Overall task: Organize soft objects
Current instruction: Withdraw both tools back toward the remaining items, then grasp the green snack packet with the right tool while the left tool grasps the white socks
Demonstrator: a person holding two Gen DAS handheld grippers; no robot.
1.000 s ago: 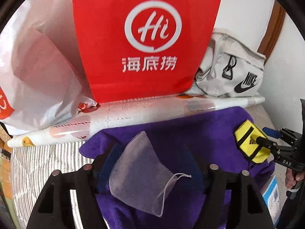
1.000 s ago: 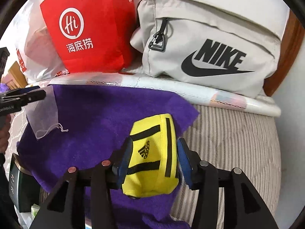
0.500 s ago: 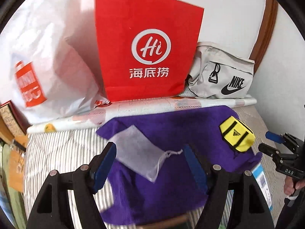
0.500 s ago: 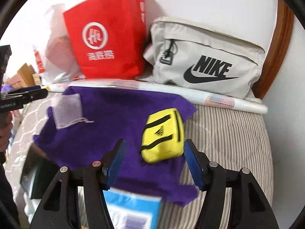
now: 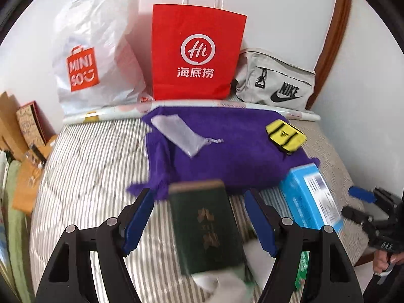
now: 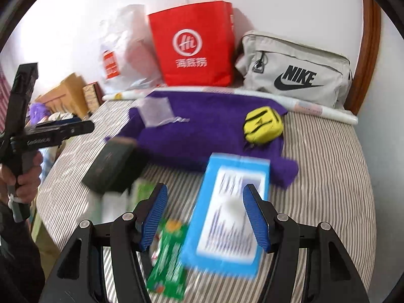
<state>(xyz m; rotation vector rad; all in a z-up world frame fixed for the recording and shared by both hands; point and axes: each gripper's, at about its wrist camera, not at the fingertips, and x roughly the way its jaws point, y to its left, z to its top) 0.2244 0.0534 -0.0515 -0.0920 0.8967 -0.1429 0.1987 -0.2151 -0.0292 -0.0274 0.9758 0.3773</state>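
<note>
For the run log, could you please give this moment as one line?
left gripper: open, empty | right gripper: open, empty | pouch, mesh bag: on purple towel

A bed [image 5: 83,176] with a grey-and-white striped quilted cover fills most of both views. Behind the bed rises a plain white wall [image 5: 277,12], evenly lit by soft daylight. At the bed's far right corner a curved brown wooden frame [image 6: 371,50] runs up the wall. Along the bed's left side stand brown cardboard boxes [image 5: 15,131], leaning against the wall, with a patterned box [image 5: 30,123] among them. A rolled sheet of printed paper [image 6: 315,107] lies across the head of the bed.
</note>
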